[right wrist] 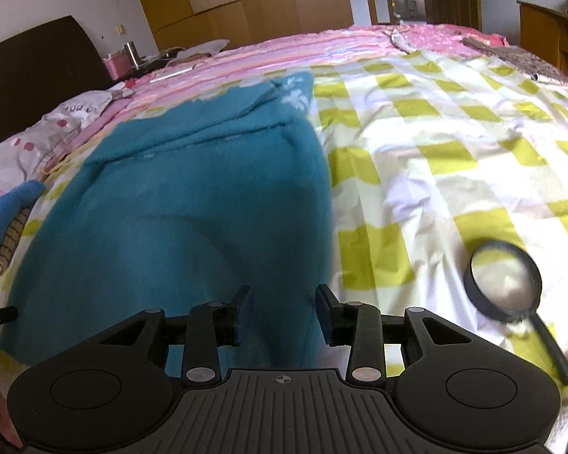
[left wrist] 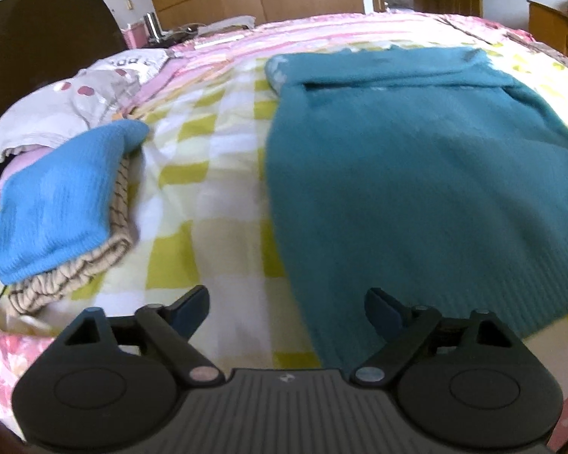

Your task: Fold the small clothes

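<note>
The teal sweater (left wrist: pixel 416 174) lies flat on the bed, filling the centre and right of the left wrist view and the centre-left of the right wrist view (right wrist: pixel 178 204). Its far end is folded over, with a pale flower pattern showing at the corner. The picture is blurred along the sweater's edges.

The left gripper (left wrist: pixel 287 308) sits at the bottom of its frame, jaws spread wide, nothing between them; its right finger hangs over the sweater's near left edge, its left finger over bare sheet. The right gripper (right wrist: pixel 283 312) stands at the bottom of its own frame with a middling gap, over the sweater's near right edge; cloth shows in the gap, but the pads do not press on it.

Out to the left of the left wrist view, a folded blue knit (left wrist: pixel 60 196) rests on a folded beige striped knit (left wrist: pixel 75 272), well apart from the sweater. Beyond them, a pillow (left wrist: pixel 68 109) in the upper left. The checked sheet (right wrist: pixel 435 159) spreads right, and a magnifying glass (right wrist: pixel 507 283) lies on it at lower right.
</note>
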Tool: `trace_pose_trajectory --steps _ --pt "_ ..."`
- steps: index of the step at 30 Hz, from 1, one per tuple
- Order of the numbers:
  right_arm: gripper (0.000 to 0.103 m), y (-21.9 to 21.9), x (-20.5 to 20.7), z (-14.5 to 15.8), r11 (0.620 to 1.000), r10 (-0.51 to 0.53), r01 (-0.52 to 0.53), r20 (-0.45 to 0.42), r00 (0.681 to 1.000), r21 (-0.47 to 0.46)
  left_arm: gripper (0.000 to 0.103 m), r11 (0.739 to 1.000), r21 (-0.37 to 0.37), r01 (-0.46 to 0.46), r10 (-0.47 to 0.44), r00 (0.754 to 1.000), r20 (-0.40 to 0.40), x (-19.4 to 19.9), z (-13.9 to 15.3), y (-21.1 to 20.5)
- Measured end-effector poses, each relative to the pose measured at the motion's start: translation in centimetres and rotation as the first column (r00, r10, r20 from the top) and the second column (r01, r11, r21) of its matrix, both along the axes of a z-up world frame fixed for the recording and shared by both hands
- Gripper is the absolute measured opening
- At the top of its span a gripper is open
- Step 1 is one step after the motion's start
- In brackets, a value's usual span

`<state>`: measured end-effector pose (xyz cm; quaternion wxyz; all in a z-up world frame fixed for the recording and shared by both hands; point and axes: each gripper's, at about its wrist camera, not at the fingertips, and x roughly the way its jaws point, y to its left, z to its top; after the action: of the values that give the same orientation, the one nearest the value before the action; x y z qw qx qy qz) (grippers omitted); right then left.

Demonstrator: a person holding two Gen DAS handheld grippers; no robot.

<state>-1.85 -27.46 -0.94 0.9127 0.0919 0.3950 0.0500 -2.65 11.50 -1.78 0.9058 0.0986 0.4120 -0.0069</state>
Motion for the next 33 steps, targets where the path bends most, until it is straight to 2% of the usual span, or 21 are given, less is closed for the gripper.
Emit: trace_pose_trajectory --steps 1,5,7,10,17,21,24,28,33 --pt "0.037 -0.2 -0.1 -0.1 1.0 -0.007 0.007 -0.007 1.0 0.005 0.085 1.0 0.0 0.006 -0.006 1.0 -0.005 0.0 -0.1 -0.2" --pt "0.037 -1.1 -0.9 -0.3 0.999 -0.034 0.034 -0.028 0.999 0.029 0.08 0.999 -0.022 0.031 -0.032 0.999 -0.022 0.1 -0.4 -0.8" --pt "0.038 -1.4 -1.3 -0.6 0.999 -0.04 0.042 -0.039 0.998 0.031 0.072 0.999 -0.026 0.042 -0.043 0.999 -0.03 0.2 -0.6 -1.1" --pt "0.038 -1.6 -1.6 -1.1 0.998 -0.041 0.043 -0.058 0.997 0.041 0.069 0.998 -0.036 0.05 -0.051 0.998 -0.033 0.1 -0.6 -1.3" --pt "0.038 -1.5 -1.7 -1.0 0.993 -0.026 0.034 -0.075 0.997 0.11 0.068 0.997 -0.067 0.043 -0.047 0.998 -0.05 0.1 -0.7 -0.8" --pt "0.038 -1.1 -1.5 -1.0 0.993 -0.027 0.037 -0.087 0.996 0.11 0.069 0.997 -0.067 0.041 -0.045 0.998 -0.052 0.2 -0.8 -0.9" --pt "0.038 -0.9 -1.9 -0.3 0.996 -0.034 0.04 -0.062 0.997 0.085 0.069 0.997 -0.061 0.043 -0.046 0.998 -0.048 0.1 -0.8 -1.0" --pt "0.038 0.1 -3.1 1.3 0.999 0.014 -0.013 -0.023 1.0 0.041 0.069 0.997 -0.07 0.04 -0.044 0.998 -0.053 0.2 -0.8 -0.8" --pt "0.038 2.4 -4.5 1.7 0.989 0.127 -0.124 -0.032 0.991 0.075 0.069 0.996 -0.082 0.034 -0.039 0.998 -0.051 0.1 -0.7 -0.6"
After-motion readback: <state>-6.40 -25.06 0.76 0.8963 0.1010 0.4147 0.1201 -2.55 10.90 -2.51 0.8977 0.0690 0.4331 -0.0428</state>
